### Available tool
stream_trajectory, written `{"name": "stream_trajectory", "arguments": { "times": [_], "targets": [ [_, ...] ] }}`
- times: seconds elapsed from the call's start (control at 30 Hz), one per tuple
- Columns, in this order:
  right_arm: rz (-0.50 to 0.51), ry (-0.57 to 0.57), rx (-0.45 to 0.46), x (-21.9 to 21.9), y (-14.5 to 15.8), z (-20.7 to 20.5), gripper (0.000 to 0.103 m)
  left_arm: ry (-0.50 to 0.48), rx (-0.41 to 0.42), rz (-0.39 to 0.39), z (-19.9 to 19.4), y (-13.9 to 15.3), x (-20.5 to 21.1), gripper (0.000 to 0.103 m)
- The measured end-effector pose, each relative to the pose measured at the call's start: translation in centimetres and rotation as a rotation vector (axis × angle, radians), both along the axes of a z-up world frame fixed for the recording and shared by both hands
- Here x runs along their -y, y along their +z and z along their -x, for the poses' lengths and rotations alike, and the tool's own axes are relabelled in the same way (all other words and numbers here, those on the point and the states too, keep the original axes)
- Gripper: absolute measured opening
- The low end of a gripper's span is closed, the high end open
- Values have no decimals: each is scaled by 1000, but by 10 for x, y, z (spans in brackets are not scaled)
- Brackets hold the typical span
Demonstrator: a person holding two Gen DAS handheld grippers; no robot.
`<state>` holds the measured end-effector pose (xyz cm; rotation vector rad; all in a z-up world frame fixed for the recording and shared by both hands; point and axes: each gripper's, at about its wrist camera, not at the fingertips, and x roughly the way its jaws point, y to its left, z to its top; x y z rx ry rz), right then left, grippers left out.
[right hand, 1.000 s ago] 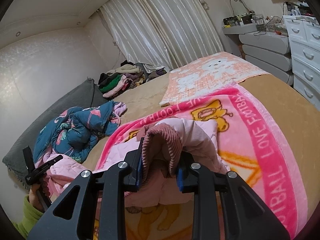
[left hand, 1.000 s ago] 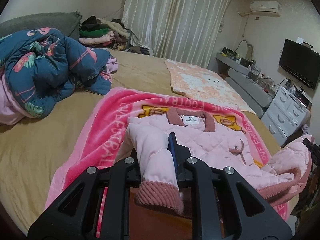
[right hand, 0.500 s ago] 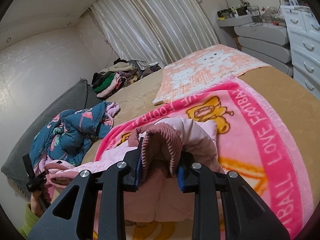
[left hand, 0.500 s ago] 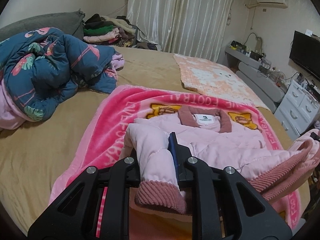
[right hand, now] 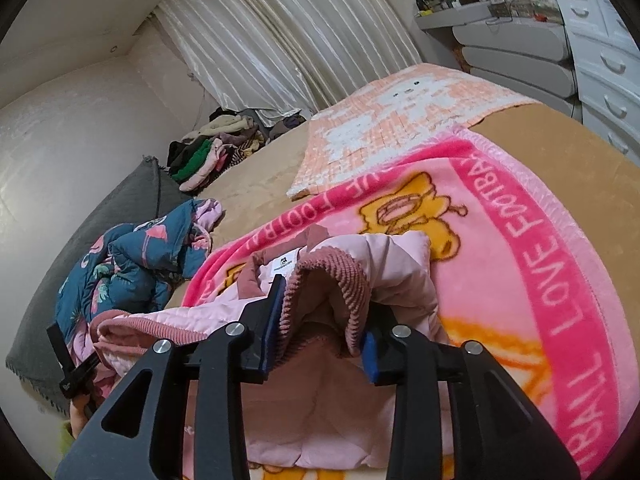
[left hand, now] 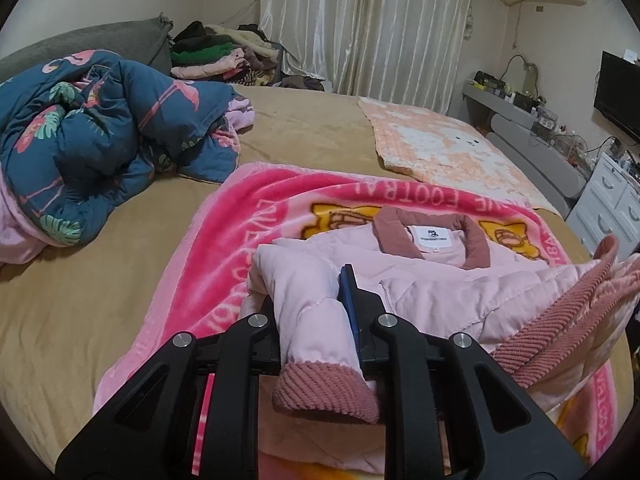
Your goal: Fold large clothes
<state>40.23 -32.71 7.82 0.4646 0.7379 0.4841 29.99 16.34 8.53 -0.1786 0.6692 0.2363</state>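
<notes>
Since the earlier frames, both sleeves have been carried inward over the body of the pink jacket, and the jaws of the right gripper have just been opening.

From the left wrist view, the left gripper (left hand: 316, 316) is seen closed on the left sleeve (left hand: 308, 300) of the pink jacket (left hand: 432, 284). The sleeve is pinched between the two fingers, and its ribbed cuff (left hand: 324, 390) hangs out behind them, close to the camera. Just ahead of the gripper the jacket body is spread flat on the pink blanket (left hand: 248, 216), with the dark pink collar (left hand: 432, 232) and a white label farther ahead. To the right of the gripper, the other sleeve with its ribbed edge is held up over the jacket. Far to the left of the gripper a crumpled blue quilt (left hand: 104, 140) is lying on the bed (left hand: 80, 320).

From the right wrist view, the right gripper (right hand: 320, 320) is seen with its jaws parted. The ribbed cuff of the right sleeve (right hand: 336, 280) is between them; it rests against the left pad, but whether the right pad presses on it cannot be told. Ahead and to the left of this gripper the collar is partly visible, and the blanket extends to its right. At the far left edge, a part of the left gripper is seen among pink fabric.
</notes>
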Motion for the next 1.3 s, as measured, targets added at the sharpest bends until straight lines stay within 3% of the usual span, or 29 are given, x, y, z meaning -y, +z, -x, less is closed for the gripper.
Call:
{"name": "stream_trajectory", "arguments": {
  "times": [0.13, 0.37, 0.57, 0.7, 0.83, 0.9, 0.97, 1.2, 1.27, 1.3],
  "targets": [
    [-55, 3, -22, 1, -8, -12, 43, 7, -13, -6, -10, -8, -2, 13],
    [-133, 11, -39, 6, -15, -24, 73, 16, -37, -14, -25, -21, -3, 13],
    [-165, 36, 3, 10, -9, -18, 82, 15, -44, -11, -34, -27, -3, 15],
    [-64, 22, 111, 12, -1, 3, 90, 19, -50, -17, -40, -31, -2, 15],
    [90, -15, 142, 9, -18, 20, 94, 29, -51, 13, -44, -34, -5, 18],
    [161, -16, 119, 4, -34, 25, 94, 28, -43, 24, -43, -34, -5, 24],
    [217, -25, 98, -1, -51, 28, 94, 17, -28, 47, -41, -31, -4, 53],
    [226, -26, 47, -8, -92, 35, 94, -14, 21, 33, -31, -13, 13, 75],
    [237, -21, 54, -11, -95, 37, 94, -14, 55, 20, -23, -3, 16, 93],
    [246, -23, 60, -12, -96, 40, 94, -19, 74, 11, -19, 1, 19, 93]
  ]
}}
